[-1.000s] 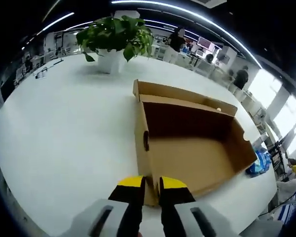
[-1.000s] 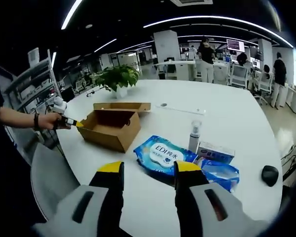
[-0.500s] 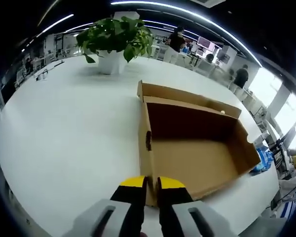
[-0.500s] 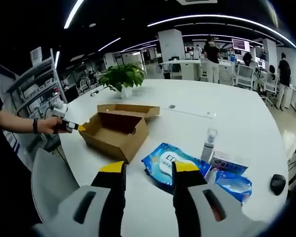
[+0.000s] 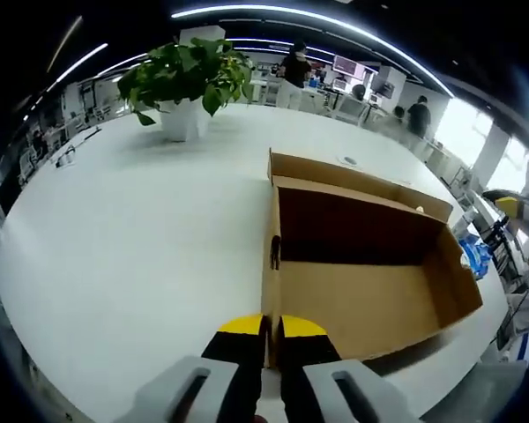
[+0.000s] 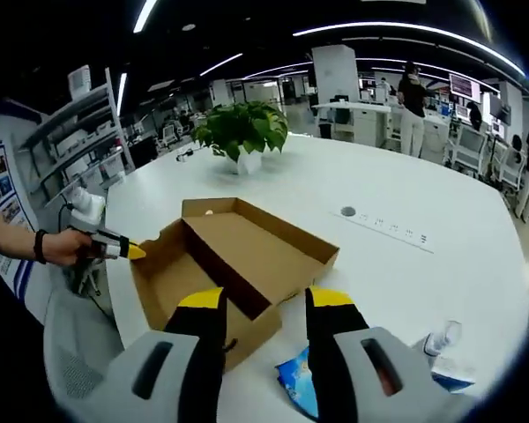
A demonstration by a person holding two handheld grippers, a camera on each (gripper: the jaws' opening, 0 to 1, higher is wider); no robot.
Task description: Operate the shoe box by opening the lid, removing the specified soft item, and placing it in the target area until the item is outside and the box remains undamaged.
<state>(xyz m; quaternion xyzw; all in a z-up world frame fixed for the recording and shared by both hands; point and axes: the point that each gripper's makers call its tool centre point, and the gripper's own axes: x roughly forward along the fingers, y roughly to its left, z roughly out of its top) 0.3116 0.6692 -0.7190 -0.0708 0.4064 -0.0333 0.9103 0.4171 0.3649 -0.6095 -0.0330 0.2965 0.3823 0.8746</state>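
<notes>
White table [image 5: 115,229], left gripper [image 5: 271,328] on shoe box [image 5: 361,264] wall

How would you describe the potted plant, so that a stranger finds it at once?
Start from the big white table and look past the open cardboard shoe box toward the far edge. There stands the potted plant, bushy green leaves in a white pot. It is the one living, green thing on the table.

Blue packet [image 6: 295,388] mostly hidden behind right claw [image 6: 263,304]. Small bottle [image 6: 441,339] blurred, label unreadable. Shoe box [image 5: 361,264] near wall partly hidden by left claw [image 5: 271,328]. Blue item [image 5: 476,257] past box too small to tell.
</notes>
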